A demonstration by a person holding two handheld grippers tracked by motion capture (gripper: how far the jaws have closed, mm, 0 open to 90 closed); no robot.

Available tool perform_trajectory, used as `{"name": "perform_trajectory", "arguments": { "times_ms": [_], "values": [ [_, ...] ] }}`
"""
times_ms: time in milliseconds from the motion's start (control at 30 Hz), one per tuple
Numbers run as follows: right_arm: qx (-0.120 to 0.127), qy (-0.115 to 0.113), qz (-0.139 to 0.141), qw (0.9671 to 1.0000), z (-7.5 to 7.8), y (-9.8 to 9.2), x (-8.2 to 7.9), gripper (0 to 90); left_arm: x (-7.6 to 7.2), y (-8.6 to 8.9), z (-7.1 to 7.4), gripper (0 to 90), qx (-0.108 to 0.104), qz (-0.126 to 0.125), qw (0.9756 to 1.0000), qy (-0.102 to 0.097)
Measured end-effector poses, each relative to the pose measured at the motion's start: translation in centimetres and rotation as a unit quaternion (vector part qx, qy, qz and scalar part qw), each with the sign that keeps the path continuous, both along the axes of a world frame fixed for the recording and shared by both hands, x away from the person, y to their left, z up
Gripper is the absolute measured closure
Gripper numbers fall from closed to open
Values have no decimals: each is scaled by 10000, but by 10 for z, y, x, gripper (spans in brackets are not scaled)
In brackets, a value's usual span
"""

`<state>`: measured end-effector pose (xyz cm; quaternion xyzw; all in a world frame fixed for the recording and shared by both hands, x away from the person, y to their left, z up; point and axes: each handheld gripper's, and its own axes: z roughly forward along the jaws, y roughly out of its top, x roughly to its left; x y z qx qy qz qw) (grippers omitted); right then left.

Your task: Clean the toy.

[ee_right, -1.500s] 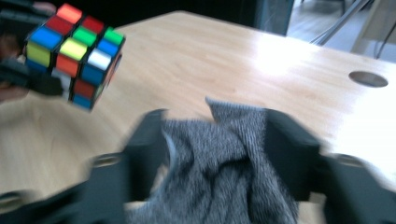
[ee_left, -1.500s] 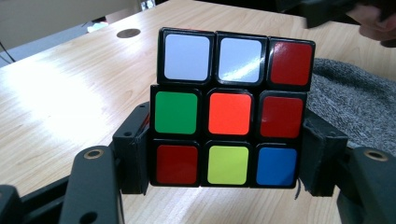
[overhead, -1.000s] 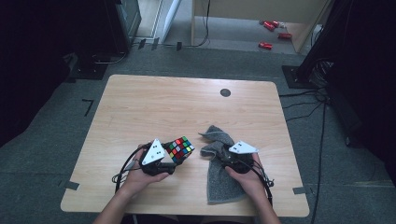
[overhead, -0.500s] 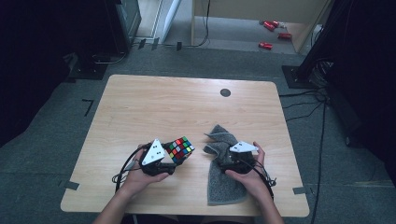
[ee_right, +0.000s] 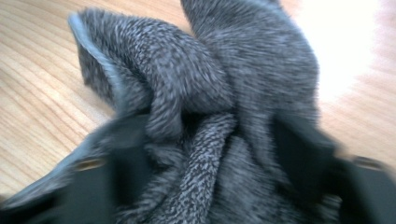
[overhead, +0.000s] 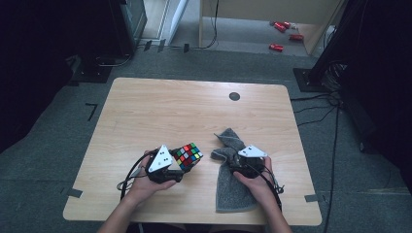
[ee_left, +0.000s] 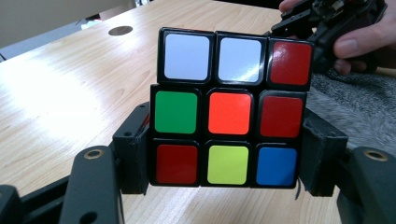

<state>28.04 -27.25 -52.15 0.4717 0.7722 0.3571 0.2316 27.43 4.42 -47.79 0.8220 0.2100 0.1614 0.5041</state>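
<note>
A scrambled colour cube (overhead: 188, 156) is held just above the wooden table (overhead: 194, 111), with my left gripper (overhead: 180, 164) shut on its lower layer. In the left gripper view the black pads (ee_left: 135, 154) press both sides of the cube (ee_left: 231, 121). A grey towel (overhead: 233, 191) lies to the right, its upper end bunched. My right gripper (overhead: 232, 160) rests on that bunch. Its jaws have just been closing, and folds of the towel (ee_right: 205, 70) are squeezed between them at my right gripper (ee_right: 205, 154).
A dark round hole (overhead: 234, 96) sits in the table near its far edge. Cables trail from both grippers over the near edge. Red objects (overhead: 277, 47) lie on the floor beyond the table, and dark equipment stands at either side.
The towel's upper end has been gathered tighter at the right gripper, which barely shifted. The left hand and the cube have stayed still.
</note>
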Motion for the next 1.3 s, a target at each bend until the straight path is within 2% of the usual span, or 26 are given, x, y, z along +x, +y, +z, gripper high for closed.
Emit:
{"name": "perform_trajectory", "arguments": {
  "times_ms": [33,100,133,200,233,267,333,400,433,533,600,667,700,733,767,800,867,900,933,1000,1067,1100,1167,1233,1267,1300],
  "values": [
    [13,-27,42,10000,1,-1,0,480,0,0,0,340,3,-4,10000,5],
    [38,-38,52,10000,1,-1,-1,514,0,-1,-1,339,20,-18,10000,15],
    [157,-24,89,9998,0,-3,-2,666,0,-2,-2,340,39,-31,10000,15],
    [245,-9,114,9996,2,-4,-3,746,-1,-3,-2,340,49,-61,10000,19],
    [389,-4,143,9991,5,-6,-4,776,-1,-4,-2,340,52,-69,10000,20],
    [632,-33,201,9978,8,-7,-5,792,-2,-5,-3,339,50,-76,10000,21],
    [1132,-228,379,9926,19,-8,-10,800,-2,-6,-3,340,41,-99,9999,31],
    [1515,-455,547,9859,34,-5,-16,800,-3,-8,-4,340,53,-140,9999,59],
    [1693,-574,680,9815,42,-2,-20,800,-3,-10,-5,340,76,-176,9998,75],
    [2211,-685,1092,9667,61,12,-30,799,-9,-21,-8,341,184,-371,9991,55],
    [2360,-697,1399,9591,71,26,-37,797,-14,-27,-8,341,196,-449,9988,-7],
    [2358,-704,1635,9554,75,39,-43,795,-18,-30,-6,341,166,-528,9984,-71],
    [2313,-700,1719,9550,74,45,-45,792,-20,-31,-4,342,143,-538,9984,-122],
    [2196,-723,1733,9573,72,48,-46,789,-21,-30,-2,342,206,-498,9984,-190],
    [2171,-809,1675,9583,69,49,-45,789,-22,-30,-1,343,234,-476,9983,-246],
    [2242,-725,1584,9589,66,46,-43,788,-22,-28,0,343,205,-485,9983,-251],
    [2190,-584,1316,9650,59,38,-38,788,-21,-25,3,344,74,-476,9986,-213],
    [2174,-506,1232,9670,56,35,-36,788,-20,-24,4,344,45,-464,9987,-202],
    [2216,-459,1194,9667,55,32,-35,788,-19,-23,4,344,22,-461,9988,-183],
    [2336,-470,1267,9629,58,31,-37,786,-18,-24,3,344,38,-413,9990,-157],
    [2453,-561,1606,9544,65,39,-41,781,-18,-26,1,344,118,-422,9989,-142],
    [2429,-620,1823,9507,69,46,-45,778,-19,-26,1,344,136,-436,9988,-154],
    [2247,-752,1879,9532,75,52,-49,776,-20,-26,2,344,76,-460,9987,-189],
    [2234,-751,1753,9559,74,48,-46,776,-20,-23,5,344,-53,-482,9987,-178],
    [2157,-718,1567,9611,71,43,-43,778,-19,-22,6,345,-127,-477,9987,-159],
    [2142,-655,1365,9650,67,37,-39,780,-19,-20,7,344,-191,-469,9986,-137]
  ]
}}
